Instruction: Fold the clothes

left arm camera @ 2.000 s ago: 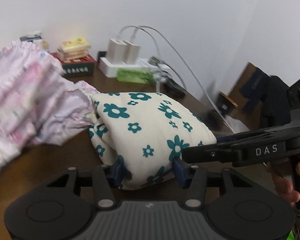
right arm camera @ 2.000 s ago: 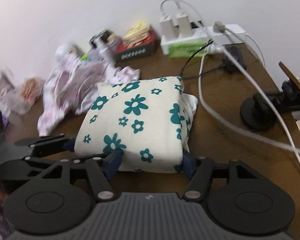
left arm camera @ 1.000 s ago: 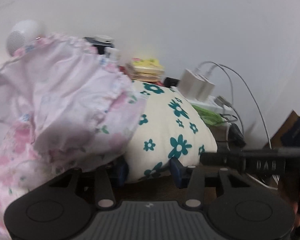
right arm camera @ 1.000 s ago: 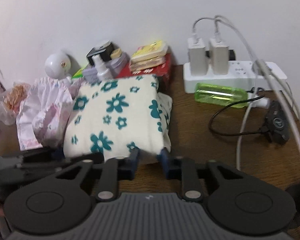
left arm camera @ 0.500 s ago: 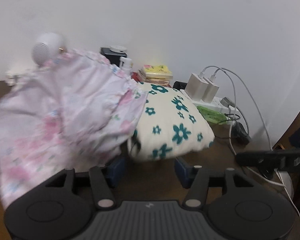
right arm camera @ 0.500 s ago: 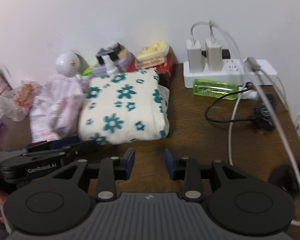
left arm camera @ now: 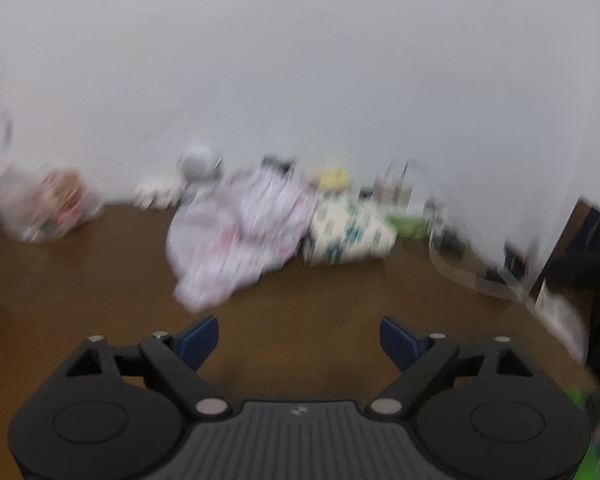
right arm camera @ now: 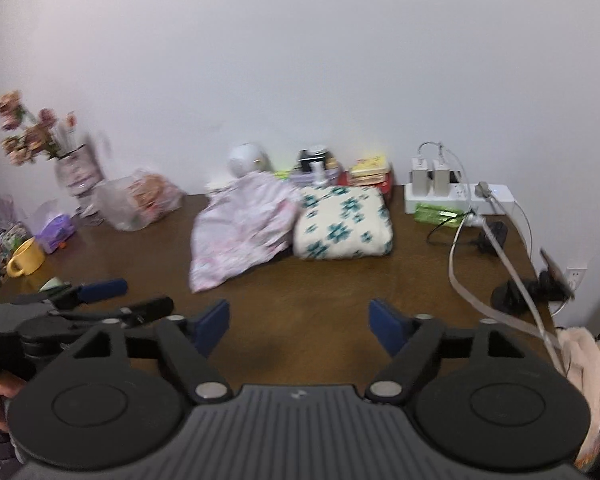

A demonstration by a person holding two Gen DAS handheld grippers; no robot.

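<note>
A plain white wall (right arm camera: pixel 300 60) fills the view beyond the fingers, evenly lit. Ahead of the fingertips spreads a dark brown wooden table (right arm camera: pixel 300 288), running back until it meets the wall. A white wall socket (right arm camera: pixel 576 277) sits low, right of the fingers.

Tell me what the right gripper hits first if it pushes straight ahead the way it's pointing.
Probably bare table. The right gripper, jaws opening and empty, angles down at open wood, short of the folded flowered cloth; depth is uncertain.
</note>
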